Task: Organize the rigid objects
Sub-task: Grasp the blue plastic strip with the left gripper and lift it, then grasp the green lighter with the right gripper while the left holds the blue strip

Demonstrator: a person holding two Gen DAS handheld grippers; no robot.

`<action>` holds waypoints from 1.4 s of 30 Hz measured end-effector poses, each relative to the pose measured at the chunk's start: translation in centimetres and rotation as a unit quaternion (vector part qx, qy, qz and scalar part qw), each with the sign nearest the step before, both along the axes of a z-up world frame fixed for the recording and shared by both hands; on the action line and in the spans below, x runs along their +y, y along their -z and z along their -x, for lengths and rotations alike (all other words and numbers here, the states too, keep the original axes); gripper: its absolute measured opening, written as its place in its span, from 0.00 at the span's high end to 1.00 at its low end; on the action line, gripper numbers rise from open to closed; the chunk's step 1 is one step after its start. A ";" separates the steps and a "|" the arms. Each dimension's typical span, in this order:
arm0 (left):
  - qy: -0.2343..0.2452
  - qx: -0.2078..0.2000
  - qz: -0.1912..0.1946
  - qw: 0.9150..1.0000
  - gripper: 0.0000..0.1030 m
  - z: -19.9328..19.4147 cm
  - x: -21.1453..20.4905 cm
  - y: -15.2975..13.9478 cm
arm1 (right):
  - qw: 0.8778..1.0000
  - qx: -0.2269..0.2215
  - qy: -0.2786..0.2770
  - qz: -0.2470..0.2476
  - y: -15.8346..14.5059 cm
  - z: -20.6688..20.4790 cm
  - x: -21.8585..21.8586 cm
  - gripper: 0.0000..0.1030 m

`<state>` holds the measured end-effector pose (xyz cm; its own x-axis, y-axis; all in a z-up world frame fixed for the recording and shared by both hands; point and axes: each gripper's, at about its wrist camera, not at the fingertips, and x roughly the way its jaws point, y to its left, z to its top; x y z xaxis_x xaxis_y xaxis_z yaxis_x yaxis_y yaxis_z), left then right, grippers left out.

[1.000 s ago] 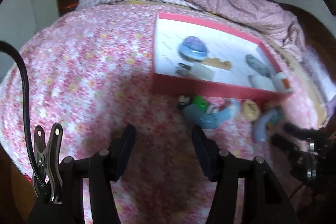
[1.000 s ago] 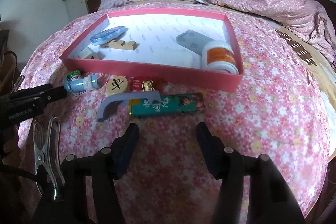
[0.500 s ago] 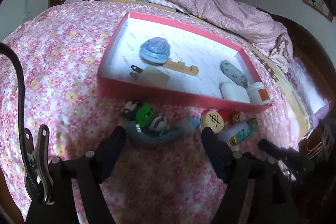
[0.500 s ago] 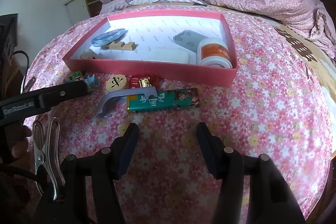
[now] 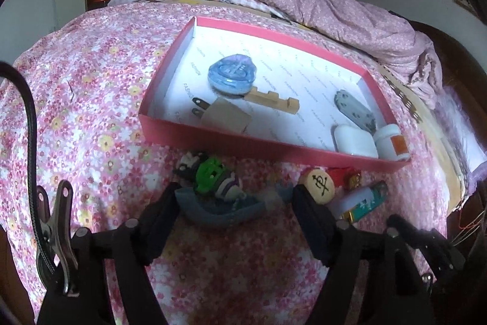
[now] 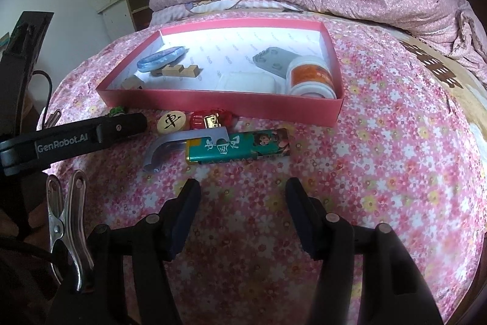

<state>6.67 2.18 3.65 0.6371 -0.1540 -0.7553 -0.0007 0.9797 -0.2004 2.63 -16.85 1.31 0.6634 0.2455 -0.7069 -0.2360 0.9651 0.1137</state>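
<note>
Left wrist view: left gripper hovering with fingers apart on either side of the small green-headed toy figure on a blue base, lying just before the shallow pink cardboard box.

Right wrist view: right gripper waiting with fingers apart, holding nothing, near the green printed lighter lying on the pink flowered bedspread.

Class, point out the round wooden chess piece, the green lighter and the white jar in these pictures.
Chess piece (image 6: 172, 121): right wrist view, on its inked top face.
Lighter (image 6: 240, 146): right wrist view, middle of its printed side.
Jar (image 6: 310, 77): right wrist view, on its orange label.
</note>
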 end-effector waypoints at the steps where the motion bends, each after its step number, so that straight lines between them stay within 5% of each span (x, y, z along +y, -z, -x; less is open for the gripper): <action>1: 0.004 0.002 0.002 1.000 0.25 0.2 0.1 0.0 | 1.000 0.000 0.000 0.000 0.0 0.0 0.0 0.42; 14: 0.057 -0.007 -0.022 0.998 0.25 4.3 1.7 -0.9 | 1.000 0.013 0.004 -0.018 -0.3 -0.2 0.2 0.41; 24: 0.054 -0.010 -0.014 0.998 0.25 4.9 2.9 -0.4 | 0.999 -0.006 -0.009 0.030 -0.2 -2.2 2.4 0.20; 31: 0.061 -0.017 -0.011 0.998 0.25 5.1 2.8 -0.7 | 0.999 0.003 -0.009 0.037 -0.1 -3.4 2.7 0.20; 42: 0.060 -0.025 -0.016 0.998 0.25 5.5 2.6 -1.3 | 0.999 -0.001 -0.028 0.034 -0.5 -1.3 2.2 0.58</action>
<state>1.21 4.82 4.96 0.6521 -0.2077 -0.7291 0.1261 0.9781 -0.1658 3.96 -14.64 1.81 0.6511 0.2339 -0.7220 -0.2905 0.9557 0.0477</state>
